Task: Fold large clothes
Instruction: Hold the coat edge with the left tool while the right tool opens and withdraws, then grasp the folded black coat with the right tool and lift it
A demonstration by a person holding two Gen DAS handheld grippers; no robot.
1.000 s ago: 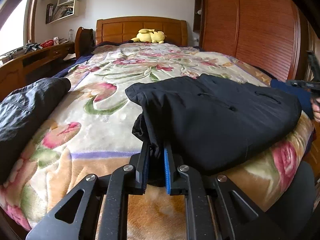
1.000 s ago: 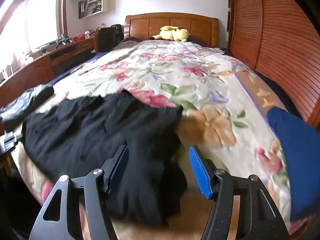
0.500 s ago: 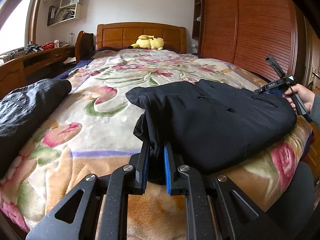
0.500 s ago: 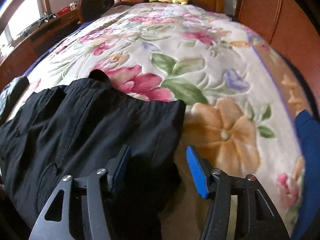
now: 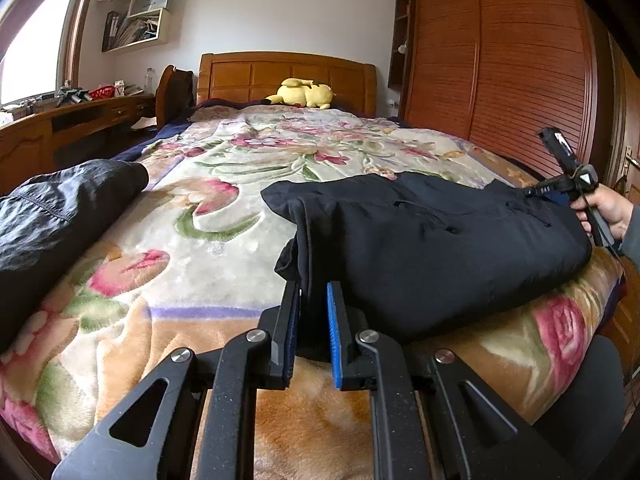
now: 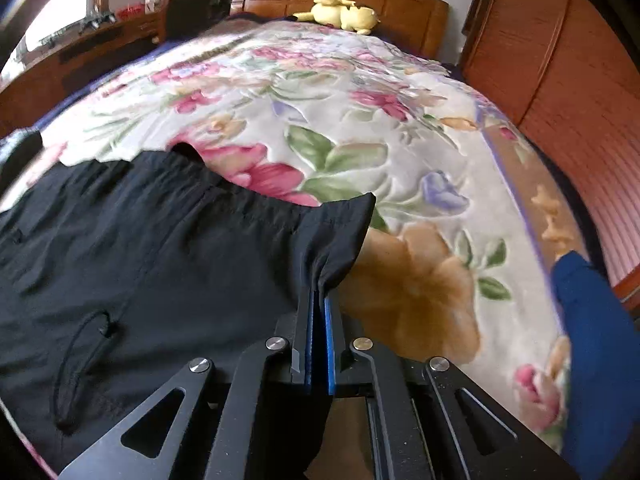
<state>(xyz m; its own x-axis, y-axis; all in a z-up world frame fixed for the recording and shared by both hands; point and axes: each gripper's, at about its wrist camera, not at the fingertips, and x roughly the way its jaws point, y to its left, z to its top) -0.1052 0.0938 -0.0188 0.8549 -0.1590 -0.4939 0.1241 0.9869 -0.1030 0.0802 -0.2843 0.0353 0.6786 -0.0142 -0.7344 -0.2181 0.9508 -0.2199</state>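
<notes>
At six o'clock on the floral plush blanket [image 5: 224, 216], left gripper [image 5: 313, 300] and right gripper [image 6: 319, 300] each pinch the folded black fabric trousers [image 5: 440, 248], fingers nearly closed.

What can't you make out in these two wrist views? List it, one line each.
- Black trousers, right wrist view: lower part cut off by the frame edge and the right gripper.
- Folded-under layers, left wrist view: hidden by the top layer, behind the left gripper.
- Desk clutter, left wrist view: too small.
- Blue fabric, right wrist view: cut off, unidentifiable.
</notes>
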